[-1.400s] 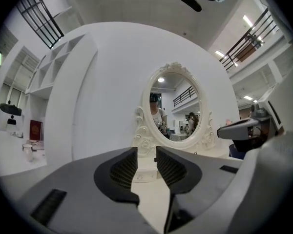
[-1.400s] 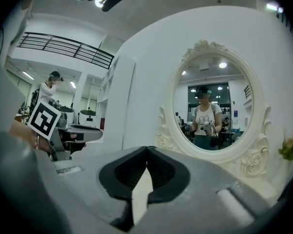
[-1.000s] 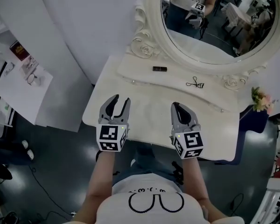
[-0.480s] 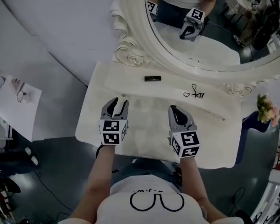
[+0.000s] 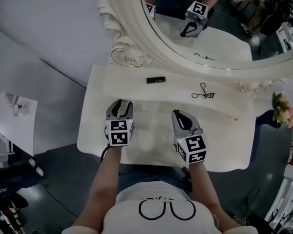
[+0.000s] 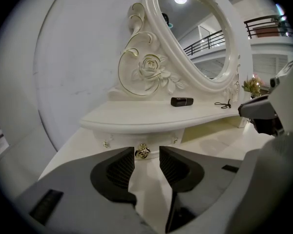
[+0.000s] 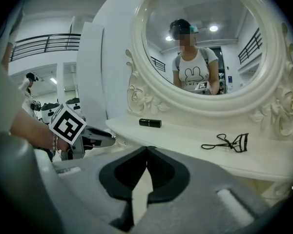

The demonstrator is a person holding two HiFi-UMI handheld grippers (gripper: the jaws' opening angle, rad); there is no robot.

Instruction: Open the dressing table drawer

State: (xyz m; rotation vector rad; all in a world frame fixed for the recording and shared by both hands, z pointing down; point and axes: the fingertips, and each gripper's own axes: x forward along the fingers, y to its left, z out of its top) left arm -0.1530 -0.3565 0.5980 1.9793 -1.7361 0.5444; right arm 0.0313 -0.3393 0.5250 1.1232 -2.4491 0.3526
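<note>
The white dressing table (image 5: 95, 130) carries a raised shelf (image 6: 136, 118) with a small drawer front under its left end. The drawer's gold knob (image 6: 142, 151) shows in the gap between the fingertips of my left gripper (image 6: 147, 156), just ahead of them, with the pads apart and not pressing on it. In the head view my left gripper (image 5: 119, 105) points at the shelf's front edge and hides the knob. My right gripper (image 5: 177, 116) hovers over the tabletop further right, its jaws shut on nothing (image 7: 146, 150).
A black tube (image 5: 156, 80) and an eyelash curler (image 5: 203, 93) lie on the shelf. The oval mirror (image 5: 224, 43) with its carved frame rises behind. A second small knob (image 5: 236, 119) sits at the shelf's right end. Flowers (image 5: 282, 108) stand off the table's right side.
Both grippers have sunk toward the table and moved in toward the shelf. The left one now stands right at the shelf's front edge. Neither gripper's jaws have changed.
</note>
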